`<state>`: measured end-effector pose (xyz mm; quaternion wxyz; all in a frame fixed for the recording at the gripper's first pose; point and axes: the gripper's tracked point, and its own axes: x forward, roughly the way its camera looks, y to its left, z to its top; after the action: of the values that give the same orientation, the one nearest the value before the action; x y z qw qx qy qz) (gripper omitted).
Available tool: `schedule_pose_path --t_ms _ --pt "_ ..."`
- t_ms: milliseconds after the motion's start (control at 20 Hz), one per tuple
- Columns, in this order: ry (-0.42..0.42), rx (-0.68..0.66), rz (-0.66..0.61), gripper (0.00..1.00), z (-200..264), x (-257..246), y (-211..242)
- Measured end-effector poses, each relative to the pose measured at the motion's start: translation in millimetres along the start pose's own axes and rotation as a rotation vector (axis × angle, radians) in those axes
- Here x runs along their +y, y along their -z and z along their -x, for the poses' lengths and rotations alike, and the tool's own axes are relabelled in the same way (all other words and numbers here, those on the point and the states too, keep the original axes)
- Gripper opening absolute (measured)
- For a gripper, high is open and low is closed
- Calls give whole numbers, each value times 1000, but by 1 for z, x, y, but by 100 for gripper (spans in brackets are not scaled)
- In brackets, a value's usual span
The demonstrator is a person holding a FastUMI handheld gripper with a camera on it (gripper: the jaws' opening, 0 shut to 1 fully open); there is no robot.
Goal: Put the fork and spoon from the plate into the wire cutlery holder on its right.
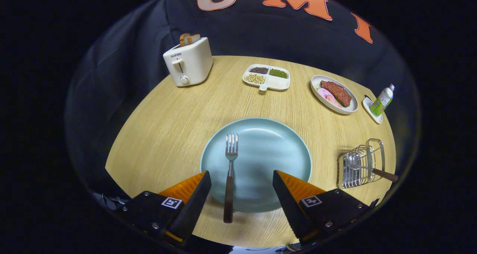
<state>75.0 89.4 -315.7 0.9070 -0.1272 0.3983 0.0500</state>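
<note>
While the tool (pixel 241 181) hangs wide open above the near edge of the wooden bench (pixel 167 127), gripping nothing, the fork (pixel 230 172) lies between its fingers, tines pointing away on the pale blue plate (pixel 275 153) and dark handle reaching past the plate's near rim onto the wood. At the right of the frame, the wire cutlery holder (pixel 363 163) already has the spoon (pixel 367 166) resting in it. Along the top sit a toaster (pixel 188 62), a divided dish of beans (pixel 267 77), a plate of food (pixel 334 93) and a small bottle (pixel 382 100).
</note>
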Motion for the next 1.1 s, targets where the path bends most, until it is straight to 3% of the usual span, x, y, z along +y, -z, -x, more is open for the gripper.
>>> schedule_pose_path --t_ms 150,350,450,500,650,700,900,1100 --pt "15 21 1 99 -13 -1 7" --pt "-7 56 -17 80 -25 9 21" --pt "-16 66 -21 67 -27 14 24" --pt "-17 68 -21 52 -28 15 26" --pt "-23 92 -23 27 -31 18 32" --pt "-23 87 -25 14 -31 20 30" --pt "-20 92 -79 4 -28 16 27" --pt "-35 77 -97 3 -8 -1 13"
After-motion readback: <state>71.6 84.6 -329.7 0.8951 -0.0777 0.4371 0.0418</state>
